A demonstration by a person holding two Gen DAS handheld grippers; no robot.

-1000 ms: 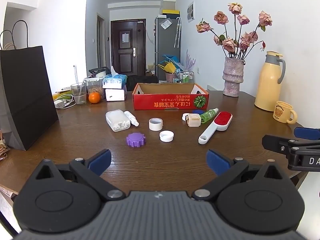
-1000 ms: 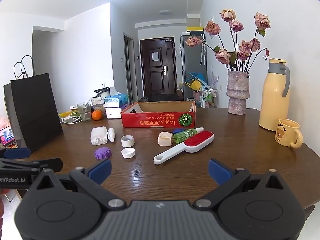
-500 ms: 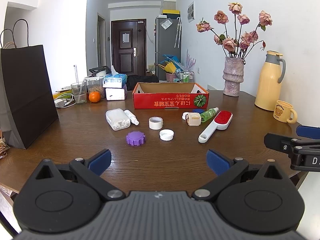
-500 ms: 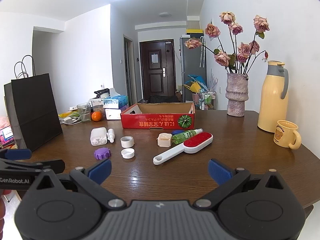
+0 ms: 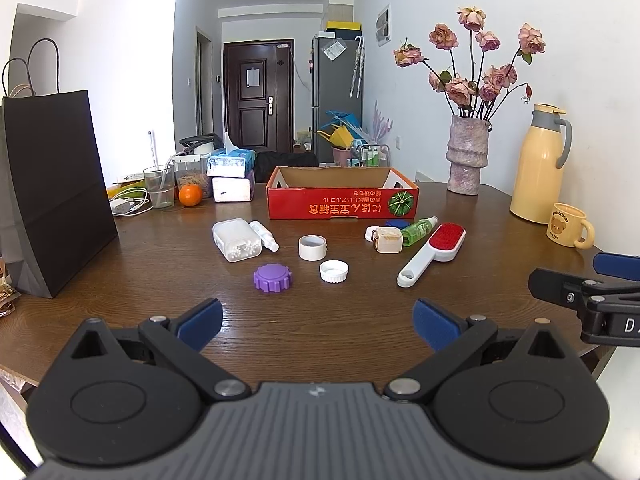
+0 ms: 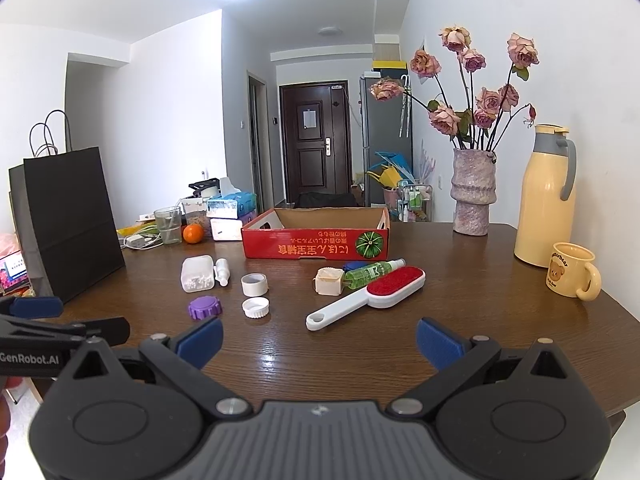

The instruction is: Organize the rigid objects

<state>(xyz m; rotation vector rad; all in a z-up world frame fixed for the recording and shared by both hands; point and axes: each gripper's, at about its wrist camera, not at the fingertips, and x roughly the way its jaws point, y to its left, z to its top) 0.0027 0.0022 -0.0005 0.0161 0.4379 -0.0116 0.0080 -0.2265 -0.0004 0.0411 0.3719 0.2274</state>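
Both tongs are spread wide and holding nothing, left gripper (image 5: pixel 318 320) and right gripper (image 6: pixel 320 338) hovering over the near edge of the table (image 5: pixel 340 344); the stuff to sort sits mid-table in front of the red box (image 5: pixel 343 199). There's a purple cap (image 5: pixel 272 277), white cap (image 5: pixel 334 271), tape roll (image 5: pixel 312 247), plastic container (image 5: pixel 237 239) and a lint brush (image 5: pixel 434 253); none of it is in the box.

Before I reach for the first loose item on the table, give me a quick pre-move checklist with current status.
1. Left gripper open and holding nothing: ok.
2. Right gripper open and holding nothing: ok.
3. Red cardboard box open on top, what shows of its inside bare: ok.
4. Purple cap and white cap apart from each other, each free to grip: ok.
5. Lint brush clear of neighbours: not ok, its red head lies against the green spray bottle.
6. Wooden table between grippers and items unobstructed: ok.
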